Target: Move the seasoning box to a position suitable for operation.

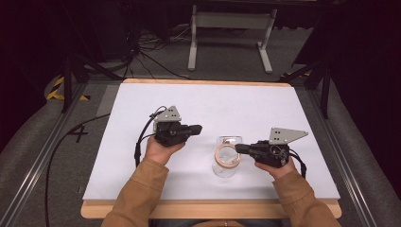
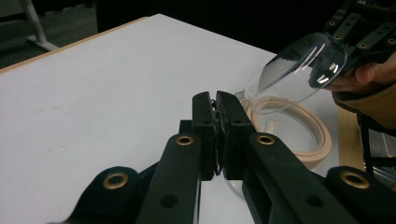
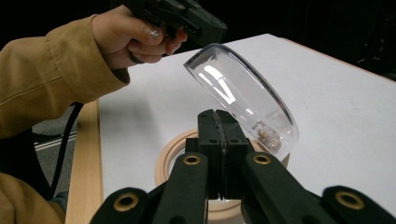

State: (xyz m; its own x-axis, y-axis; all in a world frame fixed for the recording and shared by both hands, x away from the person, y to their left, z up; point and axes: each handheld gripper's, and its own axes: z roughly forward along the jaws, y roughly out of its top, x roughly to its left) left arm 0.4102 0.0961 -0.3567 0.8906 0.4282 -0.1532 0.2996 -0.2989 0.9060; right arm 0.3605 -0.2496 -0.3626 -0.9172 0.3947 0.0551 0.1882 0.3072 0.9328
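Observation:
A clear glass jar (image 1: 224, 169) with a beige rim (image 1: 221, 158) stands on the white table (image 1: 198, 101). Its clear domed lid (image 3: 243, 93) is swung up at a slant above the rim (image 3: 164, 164). My right gripper (image 1: 238, 148) reaches in from the right, jaws pressed together at the lid's lower edge (image 3: 219, 114), apparently pinching it. The left gripper (image 1: 198, 127) hovers to the left of the jar, pointing at it, jaws together with nothing between them (image 2: 215, 95). From the left gripper view the lid (image 2: 299, 70) tilts over the beige rim (image 2: 317, 140).
The table's wooden front edge (image 1: 208, 208) runs in front of the person's brown sleeves (image 1: 137, 194). A white stand (image 1: 231, 28) and cables lie on the floor beyond the table. Metal rails (image 1: 42, 156) flank both sides.

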